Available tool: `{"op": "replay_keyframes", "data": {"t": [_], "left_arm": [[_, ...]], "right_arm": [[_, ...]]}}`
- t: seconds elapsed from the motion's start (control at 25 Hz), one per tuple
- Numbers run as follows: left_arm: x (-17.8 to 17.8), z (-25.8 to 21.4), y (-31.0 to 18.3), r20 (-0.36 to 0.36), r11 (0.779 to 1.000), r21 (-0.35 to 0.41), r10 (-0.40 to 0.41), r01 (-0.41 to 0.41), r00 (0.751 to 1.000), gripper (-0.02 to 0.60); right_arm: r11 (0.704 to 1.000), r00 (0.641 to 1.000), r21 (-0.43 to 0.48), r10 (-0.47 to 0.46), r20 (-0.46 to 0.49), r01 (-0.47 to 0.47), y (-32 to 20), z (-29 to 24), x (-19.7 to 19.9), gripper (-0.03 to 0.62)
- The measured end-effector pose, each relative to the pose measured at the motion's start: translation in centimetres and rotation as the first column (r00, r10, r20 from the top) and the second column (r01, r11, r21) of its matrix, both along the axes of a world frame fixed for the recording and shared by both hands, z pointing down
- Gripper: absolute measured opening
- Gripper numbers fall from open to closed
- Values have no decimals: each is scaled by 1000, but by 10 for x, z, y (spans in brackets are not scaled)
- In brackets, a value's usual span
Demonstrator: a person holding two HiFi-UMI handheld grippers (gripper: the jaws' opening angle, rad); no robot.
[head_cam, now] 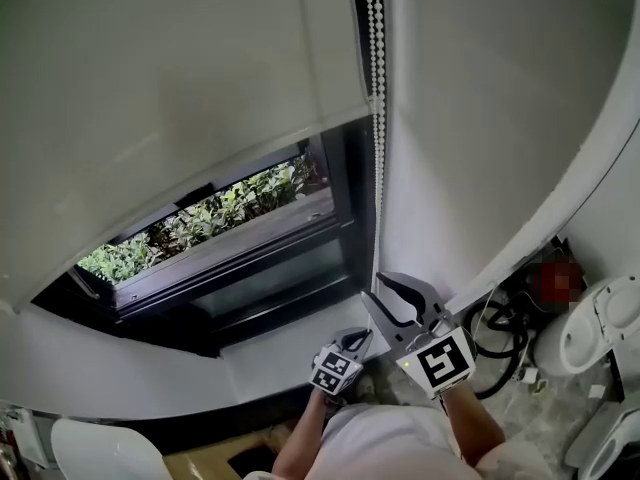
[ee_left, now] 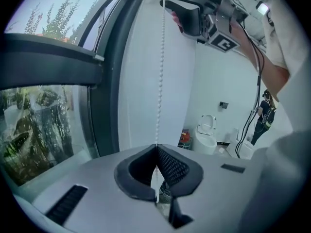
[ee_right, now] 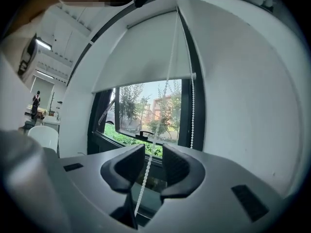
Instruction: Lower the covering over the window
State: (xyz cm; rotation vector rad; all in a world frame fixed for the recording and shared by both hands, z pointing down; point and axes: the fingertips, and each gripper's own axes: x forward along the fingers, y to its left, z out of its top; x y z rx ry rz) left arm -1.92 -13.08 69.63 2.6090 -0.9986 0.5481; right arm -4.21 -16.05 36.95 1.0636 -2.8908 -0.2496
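- The left gripper (ee_left: pixel 156 148) has its fingers pressed together on the bead chain (ee_left: pixel 160 72), which enters them from above and runs straight up.
- The right gripper (ee_right: pixel 153 152) sits higher on that same strand with its fingers wide. The chain passes through the gap, and we judge that neither pad presses on it.
- The chain hangs in two strands along the right edge of the window (ee_right: pixel 146 110), just beside the dark frame (ee_right: pixel 197 106).
- The roller blind (ee_right: pixel 141 52), the covering we are to lower, hangs over the upper part of the window. Its bottom edge crosses roughly mid-height.
- Below that edge the glass is bare, and plants (head_cam: pixel 215 218) show through it from outside.
- We judge the task partly done. The blind is some way down, the lower part of the window is left to cover, and more pulls on the chain look necessary.
- In the head view the top of the blind is cut off.
- No view shows the bottom loop of the chain.
- We cannot tell from the pictures which strand lowers the blind.
- We cannot make out how close the window's bottom edge comes to the sill.
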Motion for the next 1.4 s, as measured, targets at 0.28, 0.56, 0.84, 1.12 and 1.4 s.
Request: {"op": "replay_keyframes", "data": {"t": [0.28,0.56,0.84,1.12,1.4], "left_arm": [[-2,15,-4,-6,1000,-28,1,-1,1000,15],[2,12,-4,3,1000,-7,30,-30,1000,20],[-1,-35,-2,-105,998,67,9,-2,994,69],[-23,-132,-4,-153,976,217,-1,34,988,91],[-40,-268,-8,-287,910,405,35,88,957,91]], "right_arm": [[1000,997,23,12,71,-14,-1,-17,-1,38],[1000,994,25,10,106,-12,3,-17,1,15],[999,988,37,23,153,-29,6,-17,3,14],[998,993,41,34,114,-39,5,2,4,14],[999,995,-1,40,92,-40,7,34,8,14]]}}
